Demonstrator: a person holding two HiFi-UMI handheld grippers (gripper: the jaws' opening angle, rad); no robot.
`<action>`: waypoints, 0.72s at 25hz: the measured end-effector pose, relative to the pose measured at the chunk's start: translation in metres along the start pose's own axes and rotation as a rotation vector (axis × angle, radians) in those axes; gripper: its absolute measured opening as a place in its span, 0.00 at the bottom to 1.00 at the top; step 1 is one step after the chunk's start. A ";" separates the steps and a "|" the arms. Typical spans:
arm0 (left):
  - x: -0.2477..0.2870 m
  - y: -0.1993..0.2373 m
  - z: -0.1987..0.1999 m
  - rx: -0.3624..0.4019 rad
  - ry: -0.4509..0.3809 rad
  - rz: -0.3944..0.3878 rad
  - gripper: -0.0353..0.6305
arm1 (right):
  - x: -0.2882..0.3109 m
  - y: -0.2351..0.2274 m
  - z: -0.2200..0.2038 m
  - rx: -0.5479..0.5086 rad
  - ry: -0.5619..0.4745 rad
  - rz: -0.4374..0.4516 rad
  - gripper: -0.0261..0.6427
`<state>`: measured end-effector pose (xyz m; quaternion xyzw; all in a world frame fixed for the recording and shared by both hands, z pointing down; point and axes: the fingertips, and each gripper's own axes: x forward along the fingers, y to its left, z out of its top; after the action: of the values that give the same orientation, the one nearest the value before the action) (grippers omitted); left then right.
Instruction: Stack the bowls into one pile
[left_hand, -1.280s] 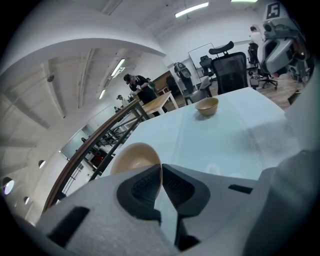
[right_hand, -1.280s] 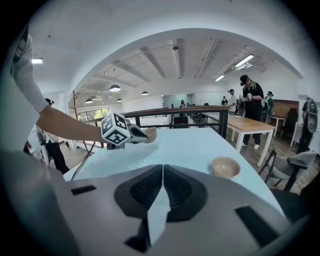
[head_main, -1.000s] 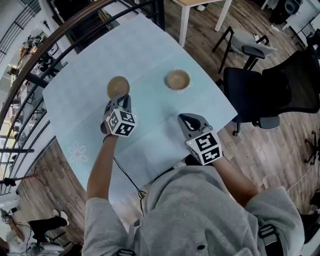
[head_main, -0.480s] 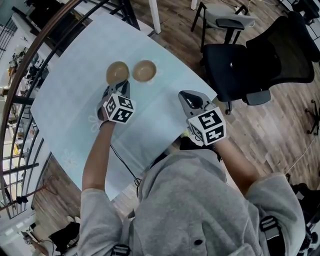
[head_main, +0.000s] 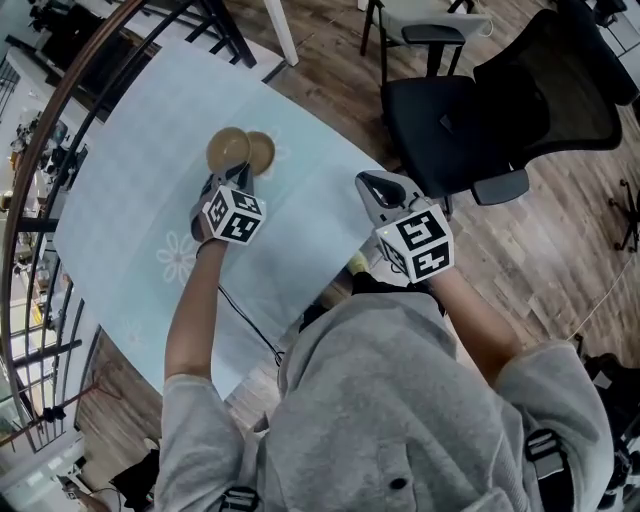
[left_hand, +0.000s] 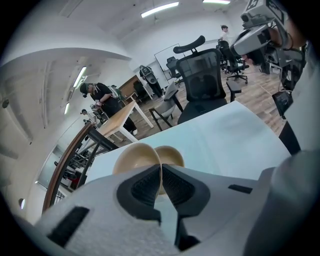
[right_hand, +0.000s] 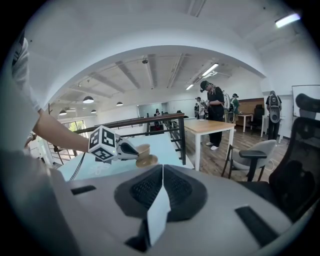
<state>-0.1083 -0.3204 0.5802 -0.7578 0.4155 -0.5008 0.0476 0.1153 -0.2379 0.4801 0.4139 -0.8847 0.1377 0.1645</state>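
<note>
Our left gripper pinches the rim of the held bowl, partly over the second bowl on the table; our right gripper is closed, empty. Released off-centre, it could tip

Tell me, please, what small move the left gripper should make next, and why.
Probably ease the left gripper toward the resting bowl before lowering: it is shut on the rim of the held bowl, which overlaps the resting bowl only partly, off-centre.
</note>
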 end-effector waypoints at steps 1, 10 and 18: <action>0.003 -0.001 0.001 0.001 0.006 0.002 0.10 | -0.002 -0.007 -0.001 -0.001 0.002 -0.003 0.08; 0.021 -0.017 0.002 -0.006 0.052 -0.003 0.09 | -0.013 -0.049 -0.008 0.004 0.014 -0.020 0.08; 0.030 -0.021 0.004 -0.005 0.068 -0.016 0.09 | -0.012 -0.048 -0.014 -0.010 0.025 -0.004 0.08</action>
<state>-0.0883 -0.3285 0.6095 -0.7438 0.4120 -0.5256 0.0274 0.1624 -0.2546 0.4929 0.4132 -0.8824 0.1383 0.1778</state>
